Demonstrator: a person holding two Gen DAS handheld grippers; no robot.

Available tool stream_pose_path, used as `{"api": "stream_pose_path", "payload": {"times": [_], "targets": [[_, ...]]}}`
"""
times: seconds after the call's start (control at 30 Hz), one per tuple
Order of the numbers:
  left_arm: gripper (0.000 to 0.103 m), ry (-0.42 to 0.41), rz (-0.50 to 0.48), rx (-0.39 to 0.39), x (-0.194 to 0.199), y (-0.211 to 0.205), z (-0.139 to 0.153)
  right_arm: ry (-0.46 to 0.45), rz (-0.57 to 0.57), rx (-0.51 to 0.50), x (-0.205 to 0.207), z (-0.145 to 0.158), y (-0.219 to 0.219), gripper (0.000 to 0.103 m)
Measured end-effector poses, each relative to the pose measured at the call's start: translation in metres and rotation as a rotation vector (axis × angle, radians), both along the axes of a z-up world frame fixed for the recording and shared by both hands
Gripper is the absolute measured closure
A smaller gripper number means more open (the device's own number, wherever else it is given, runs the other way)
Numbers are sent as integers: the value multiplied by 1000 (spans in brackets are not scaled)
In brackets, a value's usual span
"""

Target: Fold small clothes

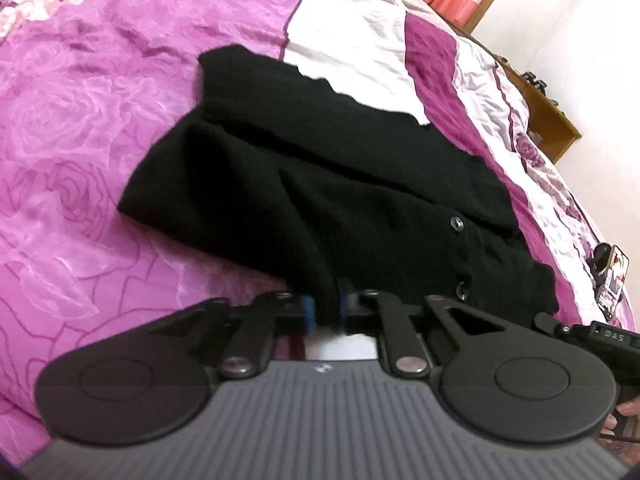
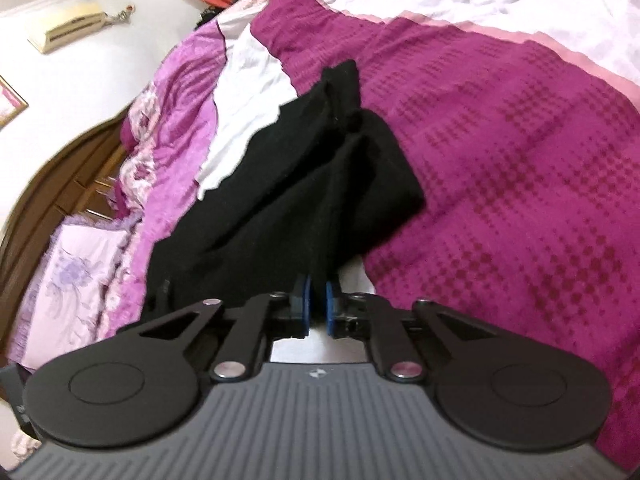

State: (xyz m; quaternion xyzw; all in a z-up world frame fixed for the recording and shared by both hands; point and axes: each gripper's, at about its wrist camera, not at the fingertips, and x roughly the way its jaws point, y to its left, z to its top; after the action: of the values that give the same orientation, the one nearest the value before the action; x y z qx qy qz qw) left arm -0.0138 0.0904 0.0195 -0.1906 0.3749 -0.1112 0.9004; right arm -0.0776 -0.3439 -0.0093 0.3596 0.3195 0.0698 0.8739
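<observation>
The left gripper [image 1: 325, 309] pinches one near edge of the black cardigan [image 1: 320, 168], and the right gripper [image 2: 317, 309] pinches another edge of it between its blue pads [image 2: 307, 304]. The cardigan stretches forward from both jaws over the bedspread [image 1: 80, 128], probably held so to carry this edge across for a fold.

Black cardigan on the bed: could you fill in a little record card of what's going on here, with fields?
garment: black cardigan, knitted, with dark buttons down the front
surface: bedspread in pink, magenta and white with a rose print
left gripper: shut on the cardigan's near edge, cloth between its blue pads
right gripper: shut on another part of the near edge, cloth bunched and lifted
cardigan state: partly flat, partly raised toward the grippers
also seen: phone at the bed's edge
</observation>
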Motion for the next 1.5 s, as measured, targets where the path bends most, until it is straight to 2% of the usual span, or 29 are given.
{"api": "stream_pose_path", "payload": {"times": [0.27, 0.43, 0.53, 0.7, 0.97, 1.07, 1.17, 1.37, 1.5], "targets": [[95, -115, 20, -49, -3, 4, 33, -158, 34, 77, -1, 32, -5, 97], [95, -195, 49, -58, 5, 6, 60, -234, 45, 54, 13, 53, -3, 97], [95, -244, 68, -22, 13, 4, 74, -268, 33, 57, 26, 61, -5, 98], [95, -294, 98, -6, 38, 3, 92, -327, 4, 35, 58, 79, -8, 98], [95, -371, 148, 44, 90, -3, 118, -418, -50, -61, 125, 117, -8, 98], [95, -369, 156, 62, 118, -7, 117, -426, -65, -127, 154, 123, -1, 98], [95, -361, 150, 128, 150, -15, 106, -403, -72, -188, 185, 117, 9, 98], [95, -268, 130, 239, 202, -31, 60, -286, -102, -291, 238, 72, 29, 98], [93, -219, 138, 274, 222, -31, 34, -212, -131, -278, 262, 40, 27, 97]]}}
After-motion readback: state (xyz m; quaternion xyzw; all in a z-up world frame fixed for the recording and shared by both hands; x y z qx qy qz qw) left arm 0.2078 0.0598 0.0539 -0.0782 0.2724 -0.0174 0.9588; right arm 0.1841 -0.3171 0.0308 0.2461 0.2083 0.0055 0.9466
